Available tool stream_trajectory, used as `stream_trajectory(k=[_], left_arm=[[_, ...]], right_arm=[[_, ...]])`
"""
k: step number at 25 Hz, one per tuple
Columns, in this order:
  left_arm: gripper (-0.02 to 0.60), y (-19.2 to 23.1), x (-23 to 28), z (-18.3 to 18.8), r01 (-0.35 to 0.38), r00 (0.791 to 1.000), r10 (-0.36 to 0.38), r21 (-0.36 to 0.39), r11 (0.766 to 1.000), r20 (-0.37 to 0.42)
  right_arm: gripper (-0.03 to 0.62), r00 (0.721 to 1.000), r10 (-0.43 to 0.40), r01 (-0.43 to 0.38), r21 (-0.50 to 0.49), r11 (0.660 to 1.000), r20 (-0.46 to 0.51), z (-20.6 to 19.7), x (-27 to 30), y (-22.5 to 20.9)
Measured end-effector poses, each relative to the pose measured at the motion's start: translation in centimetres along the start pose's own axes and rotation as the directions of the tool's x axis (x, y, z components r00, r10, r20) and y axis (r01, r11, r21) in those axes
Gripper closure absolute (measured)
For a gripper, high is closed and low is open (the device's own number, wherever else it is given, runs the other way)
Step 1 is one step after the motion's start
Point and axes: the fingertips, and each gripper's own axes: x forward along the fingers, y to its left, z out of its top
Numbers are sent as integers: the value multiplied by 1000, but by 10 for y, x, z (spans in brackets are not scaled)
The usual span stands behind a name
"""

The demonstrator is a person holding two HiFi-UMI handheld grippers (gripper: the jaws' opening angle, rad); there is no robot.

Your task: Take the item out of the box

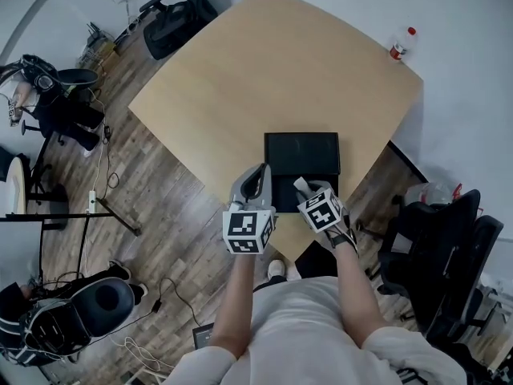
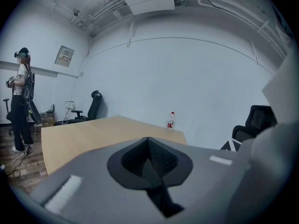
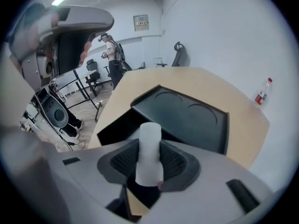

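A black box (image 1: pixel 282 195) lies open at the near corner of the wooden table (image 1: pixel 264 79), its lid (image 1: pixel 302 152) folded back flat. My right gripper (image 1: pixel 304 186) is just above the box, shut on a white cylinder (image 1: pixel 300 184) that stands upright between its pads. In the right gripper view the white cylinder (image 3: pixel 149 153) is pressed from both sides by the right gripper (image 3: pixel 148 166), with the lid (image 3: pixel 187 118) beyond. My left gripper (image 1: pixel 255 180) hovers at the box's left edge, shut and holding nothing. In its own view the left gripper (image 2: pixel 148 142) points across the table.
A water bottle (image 1: pixel 401 45) with a red cap stands at the table's far right edge. Black office chairs (image 1: pixel 437 239) crowd the floor to the right. A person (image 2: pixel 21 101) stands far off to the left. Cables and gear lie on the wooden floor (image 1: pixel 160 215).
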Motion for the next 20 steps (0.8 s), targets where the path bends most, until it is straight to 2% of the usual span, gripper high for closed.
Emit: stream_trajectory(k=[6,10,16,20], left_arm=[[575,-5,-8,11,20,999,-20,16,1000,24],[575,-14,-14,15,38,999,-39,29,999,35],[575,-25,-25,20,61,996,-64,56,997,58],[575,-31,-35,25,73,994,-79,77,994,75]], right_arm=[[451,996,-86,87,-60,994,28,13,-23,-7],[451,984,-168,173,-109,979,59,21,-44,-11],[451,960,-243,256,-80,963,139,36,-79,-13],[451,928,-300,312,-20,950,222,44,-107,-16]])
